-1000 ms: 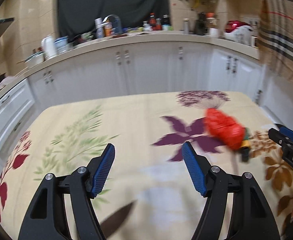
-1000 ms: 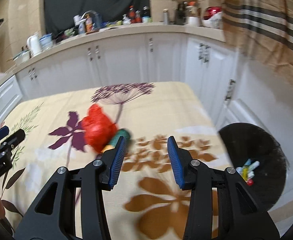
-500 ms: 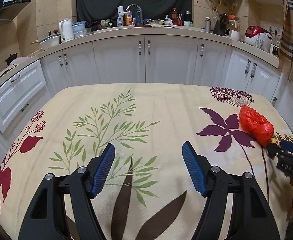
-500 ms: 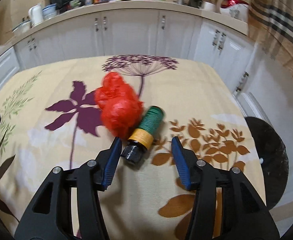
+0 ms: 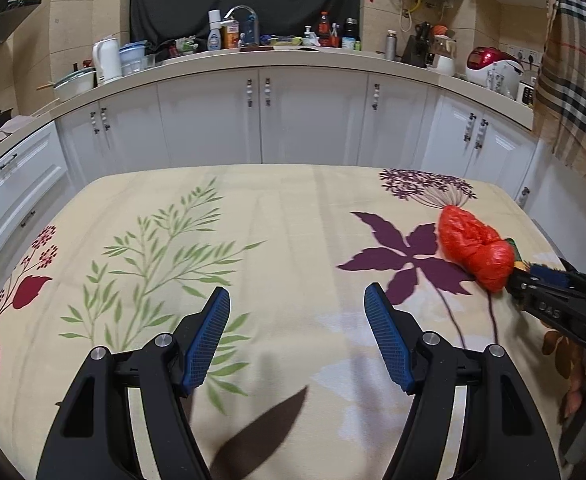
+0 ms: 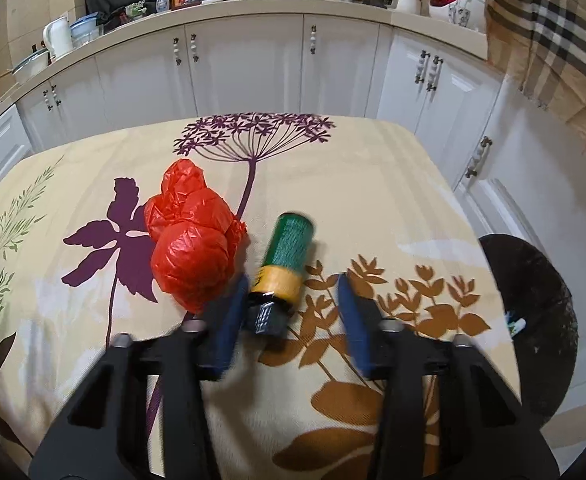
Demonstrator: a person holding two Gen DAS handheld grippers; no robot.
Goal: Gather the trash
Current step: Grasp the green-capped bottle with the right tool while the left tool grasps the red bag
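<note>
A dark bottle [image 6: 287,256] with a green body, a yellow band and a black cap lies on the flowered tablecloth [image 6: 333,184], cap toward me. A crumpled red plastic bag [image 6: 191,256] rests against its left side. My right gripper [image 6: 292,280] has its jaws around the cap and they are closing. The left pad is at the cap; the right pad stands apart from it. In the left wrist view my left gripper [image 5: 297,290] is open over bare cloth. The red bag [image 5: 477,248] and the right gripper [image 5: 533,284] are far to its right.
A black trash bin [image 6: 533,280] holding some litter stands on the floor beyond the table's right edge. White kitchen cabinets [image 5: 305,120] under a cluttered counter run behind the table. A checked cloth [image 6: 553,40] hangs at the upper right.
My right gripper has moved forward and down to the bottle, so the cap now lies between its jaws. The left view swung leftward, then steadied with its jaws unchanged.
</note>
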